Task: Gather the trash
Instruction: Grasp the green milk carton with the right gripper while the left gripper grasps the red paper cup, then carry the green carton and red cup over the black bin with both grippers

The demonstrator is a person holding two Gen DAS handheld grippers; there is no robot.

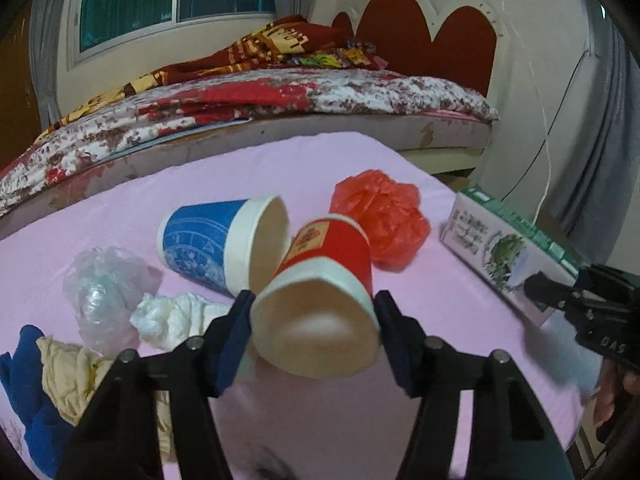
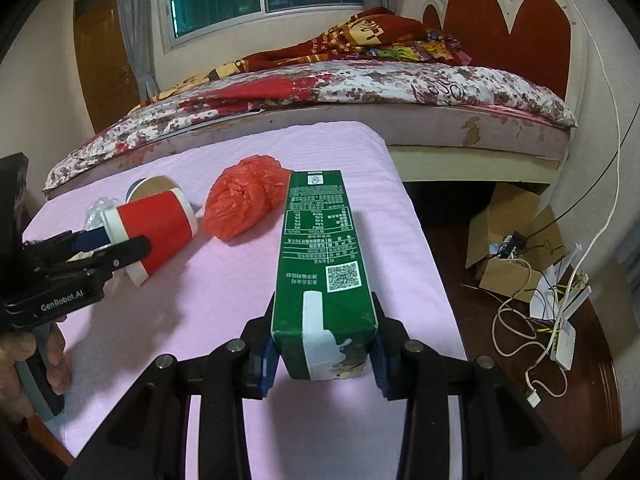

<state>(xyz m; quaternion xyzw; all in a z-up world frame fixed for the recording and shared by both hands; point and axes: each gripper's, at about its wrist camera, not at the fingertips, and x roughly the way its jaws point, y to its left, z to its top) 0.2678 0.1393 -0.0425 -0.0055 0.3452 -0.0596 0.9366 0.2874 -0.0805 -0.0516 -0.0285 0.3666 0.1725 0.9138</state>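
A red paper cup (image 1: 328,256) lies tilted with its mouth toward the camera, and my left gripper (image 1: 315,304) is shut on it near the rim. In the right wrist view the same red cup (image 2: 160,224) hangs just above the pink table cover (image 2: 224,304) in the left gripper (image 2: 116,244). My right gripper (image 2: 324,354) is shut on the end of a green-and-white drink carton (image 2: 320,248), which points away from it. That carton (image 1: 500,248) also shows at the table's right side. A blue paper cup (image 1: 200,240) lies on its side behind the red one.
A crumpled red plastic bag (image 1: 380,220) lies behind the cups. A clear plastic bag (image 1: 108,284), a white tissue wad (image 1: 172,316) and blue and cream cloths (image 1: 64,368) sit at the left. A bed (image 2: 360,92) stands beyond. A cardboard box (image 2: 512,232) and cables (image 2: 520,320) are on the floor.
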